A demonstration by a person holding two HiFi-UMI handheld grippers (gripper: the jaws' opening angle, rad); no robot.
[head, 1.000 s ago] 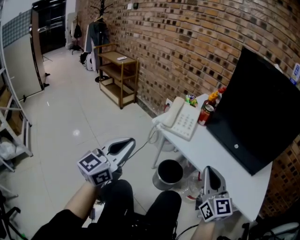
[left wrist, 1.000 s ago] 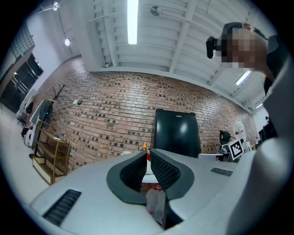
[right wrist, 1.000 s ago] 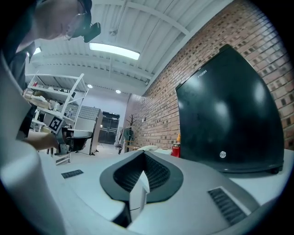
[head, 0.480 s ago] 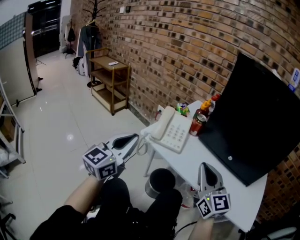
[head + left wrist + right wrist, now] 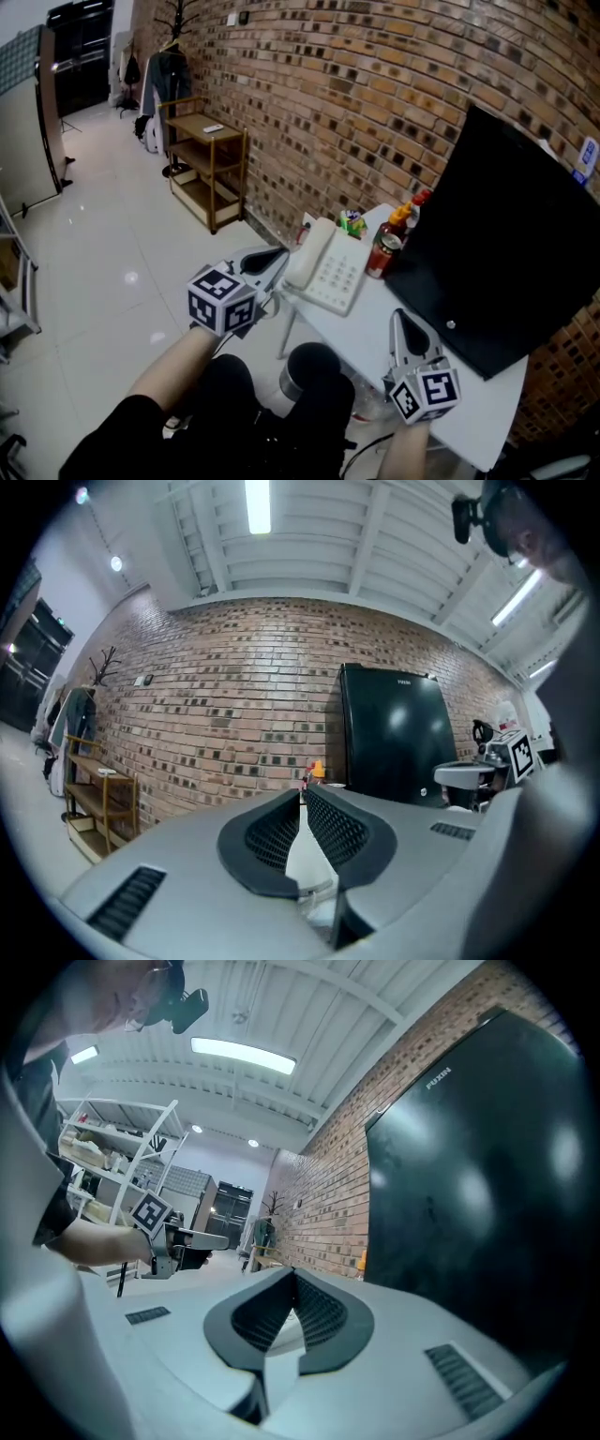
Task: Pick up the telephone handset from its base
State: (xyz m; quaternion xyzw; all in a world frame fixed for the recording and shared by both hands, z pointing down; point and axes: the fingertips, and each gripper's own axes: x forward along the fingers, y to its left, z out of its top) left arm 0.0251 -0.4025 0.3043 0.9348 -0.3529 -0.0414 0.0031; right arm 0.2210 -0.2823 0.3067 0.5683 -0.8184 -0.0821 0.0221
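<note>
A white telephone [image 5: 336,272] sits at the near-left corner of a white table [image 5: 375,323], its handset [image 5: 308,253] resting on the base's left side. My left gripper [image 5: 280,256] is shut and empty, pointing level at the table's corner just left of the handset and apart from it. In the left gripper view its jaws meet at the tips [image 5: 302,795]. My right gripper [image 5: 397,317] hovers over the table's near part, right of the phone, also shut with nothing held. Its jaws touch at the tips [image 5: 293,1275].
A large black monitor [image 5: 497,234] fills the table's right side. Sauce bottles [image 5: 384,248] and a small green item [image 5: 352,222] stand behind the phone. A dark bin [image 5: 311,363] sits under the table. A wooden shelf [image 5: 204,155] stands along the brick wall.
Both grippers have moved forward towards the table. The left one has closed most of the distance to the phone's handset side. Both stay shut.
</note>
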